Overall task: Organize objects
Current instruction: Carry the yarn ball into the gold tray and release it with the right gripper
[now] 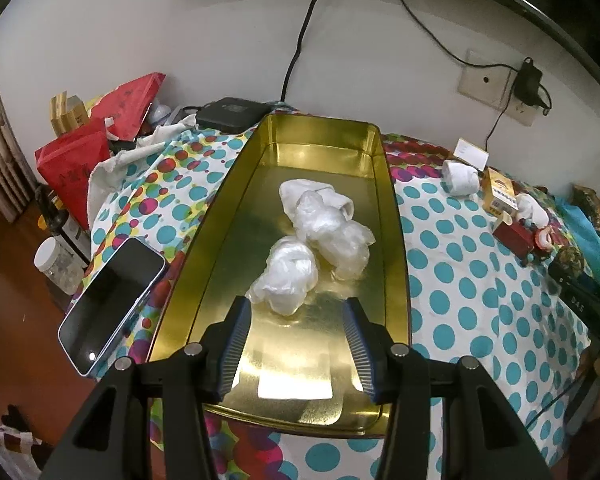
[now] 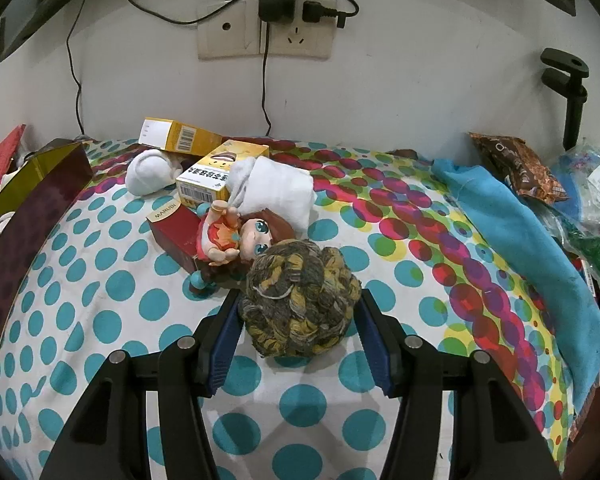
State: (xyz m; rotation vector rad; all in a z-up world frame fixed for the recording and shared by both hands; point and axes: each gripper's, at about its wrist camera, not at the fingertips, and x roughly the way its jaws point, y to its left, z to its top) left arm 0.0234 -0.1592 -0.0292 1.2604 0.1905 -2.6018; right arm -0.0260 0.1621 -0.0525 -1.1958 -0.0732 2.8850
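A long gold tin [image 1: 392, 216] lies on the dotted tablecloth and holds two crumpled clear plastic bundles [image 1: 332, 236] [image 1: 286, 276] and a white roll [image 1: 296, 194]. My left gripper [image 1: 297, 304] hovers open over the tin's near end. Nothing is between its pads, and the nearer bundle lies just past its left fingertip. In the right wrist view my right gripper [image 2: 300, 294] is shut on a ball of brown, grey and yellow yarn [image 2: 300, 300], with both pads against its sides. Just behind the ball lies a doll [image 2: 240, 236] on a red box [image 2: 176, 228].
A phone [image 1: 112, 304] lies left of the tin near the table edge, with a jar [image 1: 58, 266] and red bags [image 1: 72, 168] beyond. Yellow boxes [image 2: 216, 176], white rolled cloths [image 2: 276, 192], a blue cloth [image 2: 520, 224] and snack bags [image 2: 516, 168] crowd the back and right.
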